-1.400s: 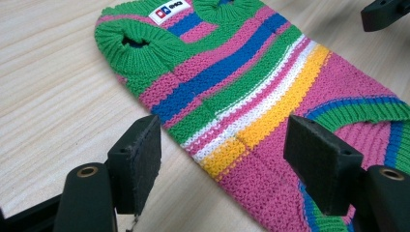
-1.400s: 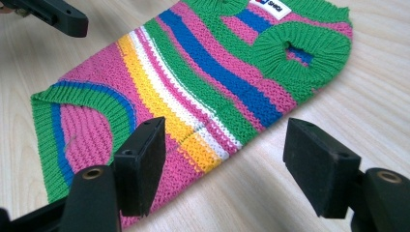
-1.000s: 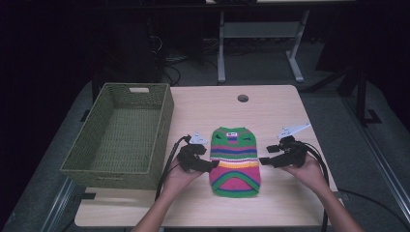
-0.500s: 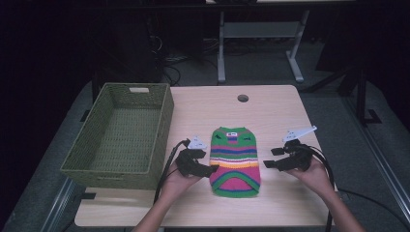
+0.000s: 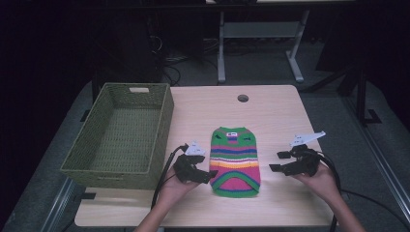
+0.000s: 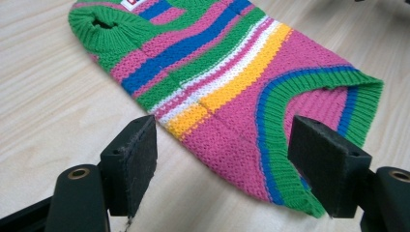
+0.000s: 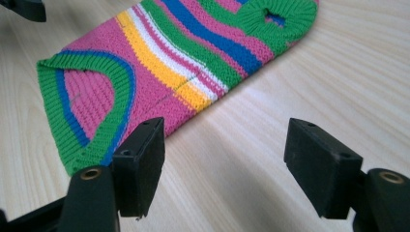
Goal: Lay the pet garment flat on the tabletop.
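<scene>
A small striped knitted sweater [image 5: 235, 159] in green, pink, blue, white and yellow lies flat on the light wooden table [image 5: 270, 116]. My left gripper [image 5: 207, 175] sits at the sweater's lower left edge, open, its jaws spanning the pink and green hem [image 6: 270, 164]. My right gripper [image 5: 277, 161] hovers to the right of the sweater, open, with a strip of bare wood between it and the knit edge [image 7: 159, 92]. Nothing is held by either gripper.
A green woven basket [image 5: 123, 137] stands empty at the left side of the table. A round cable hole [image 5: 242, 98] sits near the table's far edge. Table legs and cables lie on the dark floor behind.
My right gripper has drawn away from the sweater's right edge toward the right. My left gripper stays at the lower left edge, shifted slightly down.
</scene>
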